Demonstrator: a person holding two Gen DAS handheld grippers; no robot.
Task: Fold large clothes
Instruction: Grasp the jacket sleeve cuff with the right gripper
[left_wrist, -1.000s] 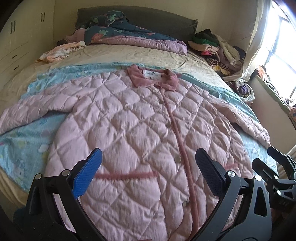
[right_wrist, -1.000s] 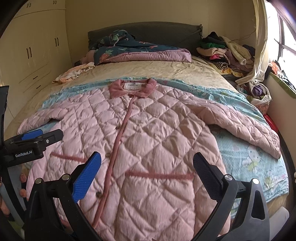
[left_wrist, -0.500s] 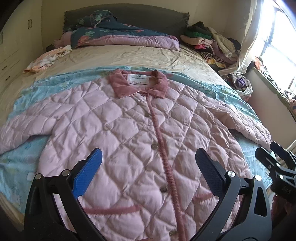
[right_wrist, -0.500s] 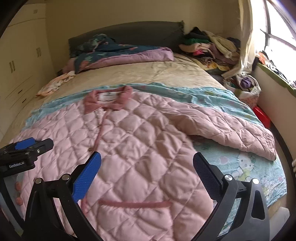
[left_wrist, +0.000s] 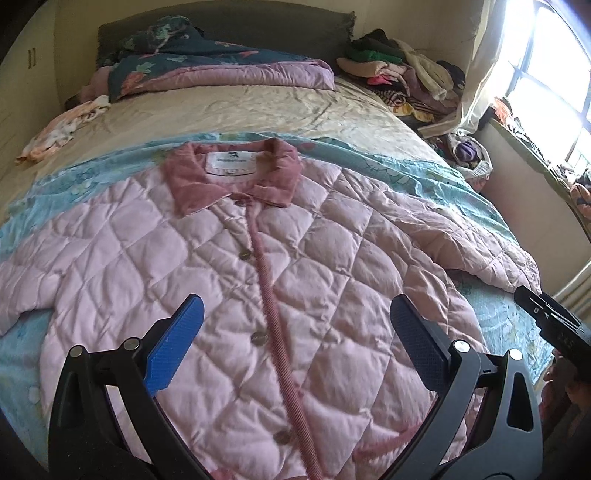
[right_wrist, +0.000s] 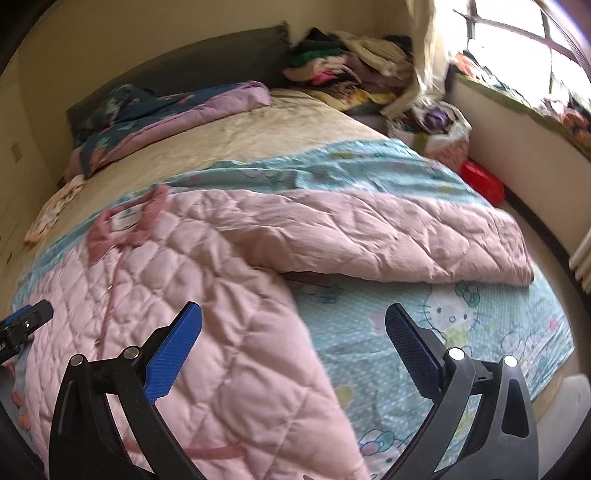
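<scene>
One quilted jacket (left_wrist: 314, 277), two grippers, one cartoon sheet (right_wrist: 443, 332), four visible buttons.

Light blue cartoon-print blanket (right_wrist: 424, 332): spread beneath the open fingers. Beige sheet (left_wrist: 236, 110): beyond it. Dark floral quilt (left_wrist: 207, 62): far ahead, against grey headboard (left_wrist: 229, 18). Heap of mixed clothes (left_wrist: 399, 74): far right corner. Red container (right_wrist: 482, 182): on floor, right.

I see open air above the pink quilted jacket (left_wrist: 314, 266); my claws can pass freely. A clothes pile (left_wrist: 402, 77) crowds the far right corner of the bed (left_wrist: 258, 110), against the wall.
</scene>
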